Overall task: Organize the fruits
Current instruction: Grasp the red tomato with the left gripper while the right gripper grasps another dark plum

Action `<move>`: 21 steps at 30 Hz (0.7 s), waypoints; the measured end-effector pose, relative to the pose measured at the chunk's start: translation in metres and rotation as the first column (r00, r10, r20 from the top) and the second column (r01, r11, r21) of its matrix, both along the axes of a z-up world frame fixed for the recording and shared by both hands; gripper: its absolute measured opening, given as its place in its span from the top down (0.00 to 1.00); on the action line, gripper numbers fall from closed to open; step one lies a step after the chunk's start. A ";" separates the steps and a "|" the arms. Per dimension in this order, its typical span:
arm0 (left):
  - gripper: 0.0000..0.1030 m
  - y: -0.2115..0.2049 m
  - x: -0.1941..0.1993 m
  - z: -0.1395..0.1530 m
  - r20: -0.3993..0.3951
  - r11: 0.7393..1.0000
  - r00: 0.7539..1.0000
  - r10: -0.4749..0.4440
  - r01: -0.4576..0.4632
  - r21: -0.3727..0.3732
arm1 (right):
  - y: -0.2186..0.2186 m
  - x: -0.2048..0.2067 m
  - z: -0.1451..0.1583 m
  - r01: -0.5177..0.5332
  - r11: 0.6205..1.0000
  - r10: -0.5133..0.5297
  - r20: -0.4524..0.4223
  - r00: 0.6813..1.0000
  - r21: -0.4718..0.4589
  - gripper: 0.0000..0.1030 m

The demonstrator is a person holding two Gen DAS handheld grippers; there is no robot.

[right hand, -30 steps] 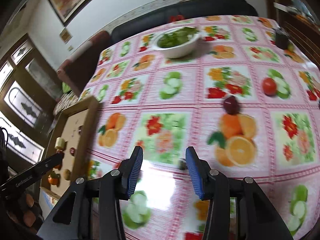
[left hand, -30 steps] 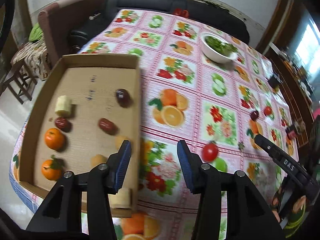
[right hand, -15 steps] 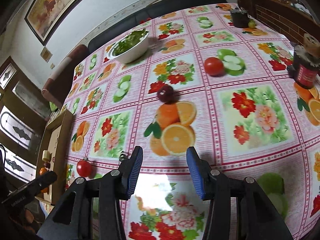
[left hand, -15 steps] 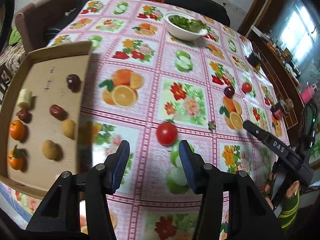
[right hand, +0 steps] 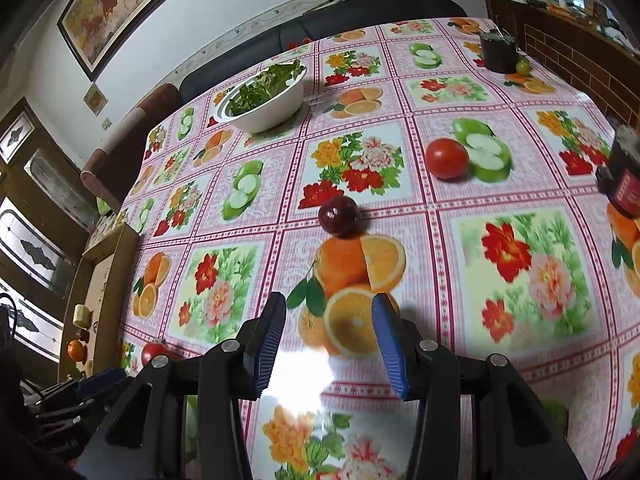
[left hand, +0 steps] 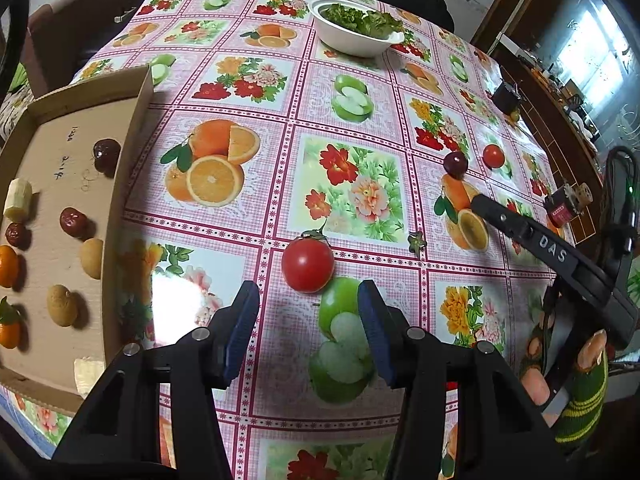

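Observation:
A red tomato (left hand: 307, 265) with a green stem lies on the fruit-print tablecloth, just ahead of my left gripper (left hand: 307, 300), which is open and empty. The cardboard tray (left hand: 122, 184) at the left holds a banana piece (left hand: 18, 200), red dates (left hand: 73, 222), oranges (left hand: 8, 266), longans (left hand: 62, 306) and a dark plum (left hand: 107, 154). My right gripper (right hand: 329, 312) is open and empty over a printed orange. A dark plum (right hand: 339, 216) lies a short way ahead of it, with a second tomato (right hand: 447, 159) farther right. The left-hand tomato (right hand: 154, 354) also shows in the right wrist view.
A white bowl of greens (left hand: 354, 28) stands at the far side. A black cup (right hand: 498, 54) is at the far right, and a small red-labelled jar (right hand: 626, 176) at the right edge. A loose green calyx (left hand: 416, 240) lies near the tomato. A sofa stands behind the table.
My left gripper has swung right from over the tray to the tomato, and its jaws stand wider. My right gripper has moved across the table toward the dark plum, which now looks closer.

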State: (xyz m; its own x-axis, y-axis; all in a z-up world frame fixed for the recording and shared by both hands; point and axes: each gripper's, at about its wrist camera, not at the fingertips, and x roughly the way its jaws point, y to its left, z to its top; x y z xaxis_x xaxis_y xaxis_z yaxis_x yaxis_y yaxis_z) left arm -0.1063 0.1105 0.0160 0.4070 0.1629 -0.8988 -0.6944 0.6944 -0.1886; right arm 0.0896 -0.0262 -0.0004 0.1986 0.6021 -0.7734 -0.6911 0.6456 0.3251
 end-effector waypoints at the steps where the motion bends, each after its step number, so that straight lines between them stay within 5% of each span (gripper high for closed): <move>1: 0.52 0.001 0.001 -0.001 -0.001 1.000 1.000 0.000 0.000 -0.002 | 0.002 0.001 0.000 0.000 1.000 0.000 0.003 1.000 -0.001 0.54; 17: 0.52 0.013 0.012 -0.026 0.019 0.997 1.000 -0.004 0.006 -0.073 | 0.058 0.030 -0.016 -0.005 0.996 0.015 0.109 0.994 -0.089 0.56; 21: 0.52 0.017 0.015 -0.026 0.034 0.999 0.999 0.013 -0.011 -0.053 | 0.064 0.029 -0.018 0.000 0.994 0.017 0.149 0.989 -0.108 0.63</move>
